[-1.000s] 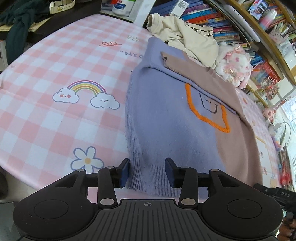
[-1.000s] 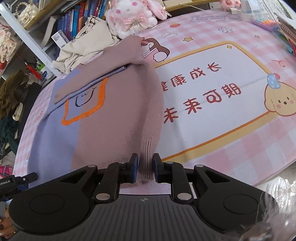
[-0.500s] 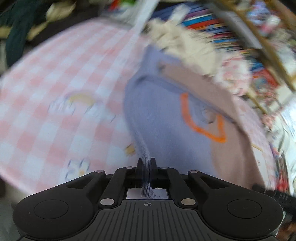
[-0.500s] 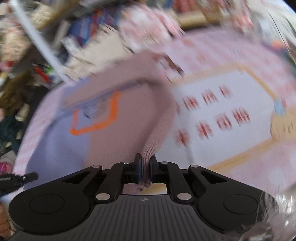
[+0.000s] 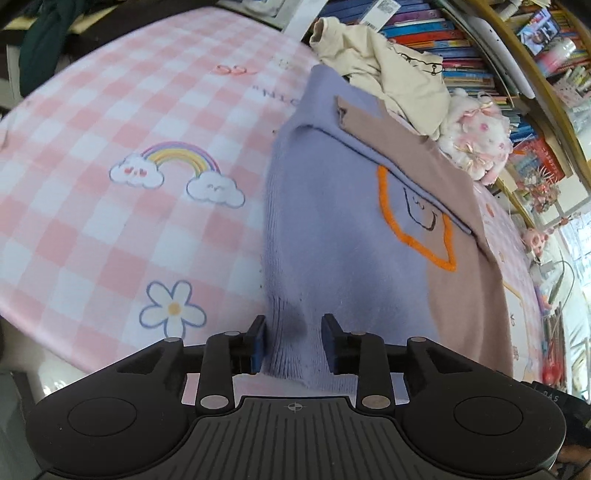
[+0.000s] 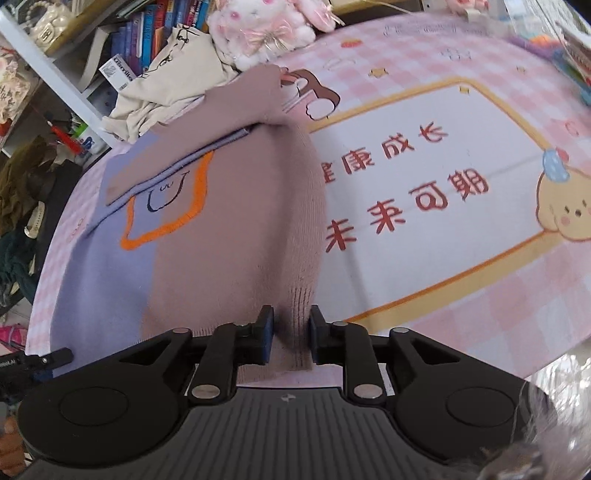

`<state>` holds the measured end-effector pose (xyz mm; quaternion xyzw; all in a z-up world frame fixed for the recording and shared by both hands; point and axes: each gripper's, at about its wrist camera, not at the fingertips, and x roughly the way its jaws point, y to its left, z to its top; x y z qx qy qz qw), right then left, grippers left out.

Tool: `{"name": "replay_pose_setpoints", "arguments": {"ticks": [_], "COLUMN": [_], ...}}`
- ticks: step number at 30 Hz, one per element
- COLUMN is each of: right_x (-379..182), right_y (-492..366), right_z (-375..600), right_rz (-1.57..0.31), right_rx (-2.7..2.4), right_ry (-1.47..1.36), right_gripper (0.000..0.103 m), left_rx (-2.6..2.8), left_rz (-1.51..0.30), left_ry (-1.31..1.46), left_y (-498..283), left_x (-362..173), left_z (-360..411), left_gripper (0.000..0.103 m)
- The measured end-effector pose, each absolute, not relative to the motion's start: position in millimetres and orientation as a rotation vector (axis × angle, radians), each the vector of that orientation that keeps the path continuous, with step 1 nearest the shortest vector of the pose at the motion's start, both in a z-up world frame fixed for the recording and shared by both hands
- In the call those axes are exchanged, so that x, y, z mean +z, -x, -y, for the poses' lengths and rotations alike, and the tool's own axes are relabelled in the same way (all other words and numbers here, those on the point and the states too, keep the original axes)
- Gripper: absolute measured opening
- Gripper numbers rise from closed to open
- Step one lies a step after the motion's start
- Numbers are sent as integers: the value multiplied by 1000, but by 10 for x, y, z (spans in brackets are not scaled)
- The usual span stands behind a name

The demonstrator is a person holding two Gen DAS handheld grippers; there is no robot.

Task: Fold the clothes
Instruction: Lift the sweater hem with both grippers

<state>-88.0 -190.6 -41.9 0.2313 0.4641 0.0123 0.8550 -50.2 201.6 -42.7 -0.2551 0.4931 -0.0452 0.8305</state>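
Note:
A knit sweater, lilac (image 5: 343, 236) on one half and dusty pink (image 6: 229, 236) on the other, lies on the pink checked tablecloth (image 5: 92, 206). It carries an orange-outlined pocket (image 5: 413, 221), and a sleeve is folded across its upper part. My left gripper (image 5: 293, 341) is open at the lilac corner of the ribbed hem, which stands bunched between the blue pads. My right gripper (image 6: 291, 339) is open at the pink corner of the hem, where a ridge of knit rises between its fingers and almost fills the gap.
A crumpled cream garment (image 5: 388, 62) and a pink plush toy (image 5: 476, 144) lie behind the sweater, against shelves of books (image 5: 443, 33). Dark clothes (image 6: 18, 221) hang off the table's far side. The table's front edge runs just under both grippers.
Half a second ago both grippers were shut on the hem and moving fast, so the frames blurred. Now both stand open, and the hem corners sit loosely bunched between the fingers.

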Motion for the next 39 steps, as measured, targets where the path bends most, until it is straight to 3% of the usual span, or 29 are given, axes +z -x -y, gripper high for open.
{"name": "replay_pose_setpoints", "arguments": {"ticks": [4, 6, 7, 8, 10, 13, 26, 39], "right_x": [-442, -450, -457, -467, -445, -360, -462, -459], "right_y": [853, 816, 794, 769, 774, 882, 984, 1108], "right_z": [1927, 1936, 1943, 1949, 1973, 2040, 2094, 2255], "right_rz": [-972, -970, -973, -981, -973, -932, -984, -973], "right_rx": [36, 45, 48, 50, 34, 37, 44, 57], "right_ry": [-530, -551, -557, -555, -548, -563, -597, -689], "right_gripper": [23, 23, 14, 8, 7, 7, 12, 6], "left_rx": [-111, -119, -123, -121, -113, -114, -154, -165], "left_rz": [-1018, -1007, -1004, -1010, -1032, -978, -1041, -1022], "left_ry": [604, 625, 630, 627, 617, 593, 664, 783], "left_y": [516, 502, 486, 466, 425, 508, 571, 701], "left_x": [-467, -492, -498, -507, -530, -424, -600, -634], "left_z": [-2034, -2035, -2036, -2034, -2030, -2035, -2146, -2191], "left_gripper": [37, 33, 33, 21, 4, 4, 11, 4]}}
